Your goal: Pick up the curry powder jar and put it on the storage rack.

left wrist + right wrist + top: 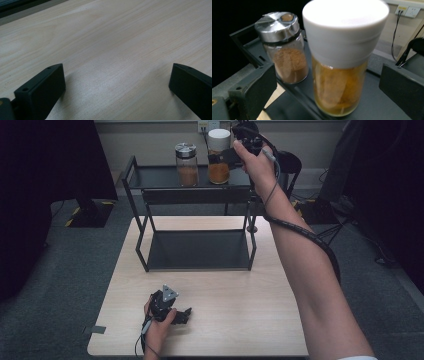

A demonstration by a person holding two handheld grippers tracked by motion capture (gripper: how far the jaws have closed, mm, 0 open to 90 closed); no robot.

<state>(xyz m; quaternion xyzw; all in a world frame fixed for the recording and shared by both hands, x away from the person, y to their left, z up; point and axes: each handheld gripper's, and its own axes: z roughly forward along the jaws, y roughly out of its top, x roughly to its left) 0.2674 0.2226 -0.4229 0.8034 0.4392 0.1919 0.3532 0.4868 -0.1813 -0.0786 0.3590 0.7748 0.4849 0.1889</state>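
A glass jar with a white lid [219, 157] and orange-brown contents stands on the top shelf [155, 177] of a black metal rack. Left of it stands a jar with a silver lid [187, 165] holding brown powder. My right gripper [231, 157] is held up at the white-lidded jar [340, 62], and its jaws stand open on either side of the glass, with a gap at each pad. The silver-lidded jar [284, 47] stands beyond the left jaw. My left gripper [182, 315] rests open near the table's front edge, with bare wood between its jaws [116, 77].
The rack stands at the back of the wooden table [225, 320] and its lower shelf [200, 250] is bare. Grey carpet surrounds the table. A dark chair [290, 165] and cables are behind the rack on the right.
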